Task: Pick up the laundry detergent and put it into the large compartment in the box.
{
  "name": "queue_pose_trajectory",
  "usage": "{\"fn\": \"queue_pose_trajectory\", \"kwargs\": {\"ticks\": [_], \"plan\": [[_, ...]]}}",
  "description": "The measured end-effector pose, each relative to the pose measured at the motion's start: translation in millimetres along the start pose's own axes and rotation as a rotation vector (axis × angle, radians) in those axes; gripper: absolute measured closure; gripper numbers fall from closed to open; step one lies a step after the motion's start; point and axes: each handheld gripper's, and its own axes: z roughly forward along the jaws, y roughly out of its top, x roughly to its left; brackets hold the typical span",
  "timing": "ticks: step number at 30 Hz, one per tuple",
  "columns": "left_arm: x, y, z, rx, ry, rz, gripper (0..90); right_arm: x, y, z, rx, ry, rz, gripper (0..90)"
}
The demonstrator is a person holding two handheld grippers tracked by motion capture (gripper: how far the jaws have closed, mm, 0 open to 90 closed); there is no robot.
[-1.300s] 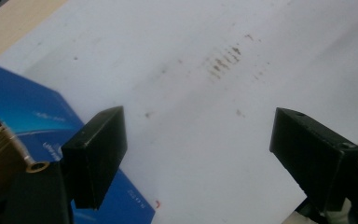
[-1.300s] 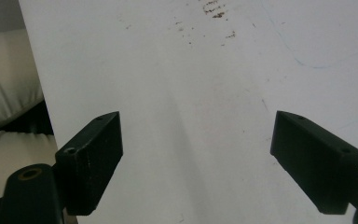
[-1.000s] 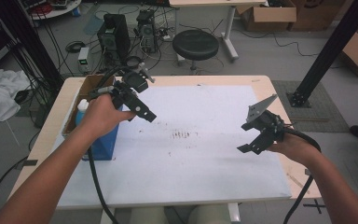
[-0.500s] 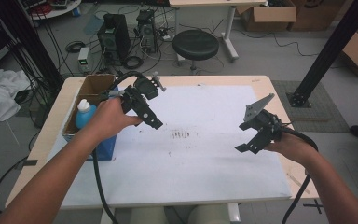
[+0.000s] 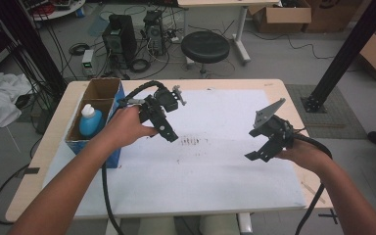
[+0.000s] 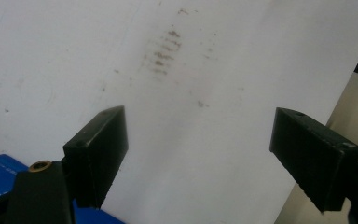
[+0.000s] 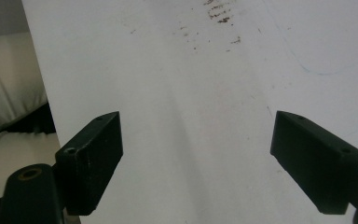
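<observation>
Both our grippers are wide open, holding nothing. Left gripper (image 5: 169, 134) hovers over the white sheet (image 5: 215, 171) just right of the cardboard box (image 5: 103, 90); the blue bottle (image 5: 90, 122) sits inside, its base hidden. Right gripper (image 5: 259, 152) hangs near the sheet's right edge.

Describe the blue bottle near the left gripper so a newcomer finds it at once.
Start at the white sheet covering the table, then go to the cardboard box at its left edge, beside the left gripper. The blue bottle stands in the box's nearer compartment. Its white cap sets it apart.
</observation>
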Motion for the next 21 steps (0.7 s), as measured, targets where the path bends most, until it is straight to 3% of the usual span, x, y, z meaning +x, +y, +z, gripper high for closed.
{"fn": "queue_pose_trajectory", "kwargs": {"ticks": [7,21], "plan": [[1.7,1.9,11.0,0.01,-0.029,-0.003,20.0,0.1,-1.4,0.8,0.001,-0.002,0.004,16.5],[4.9,-3.1,10.4,0.007,-0.022,-0.01,20.2,1.0,-1.5,3.4,0.003,0.002,0.007,16.5]]}}
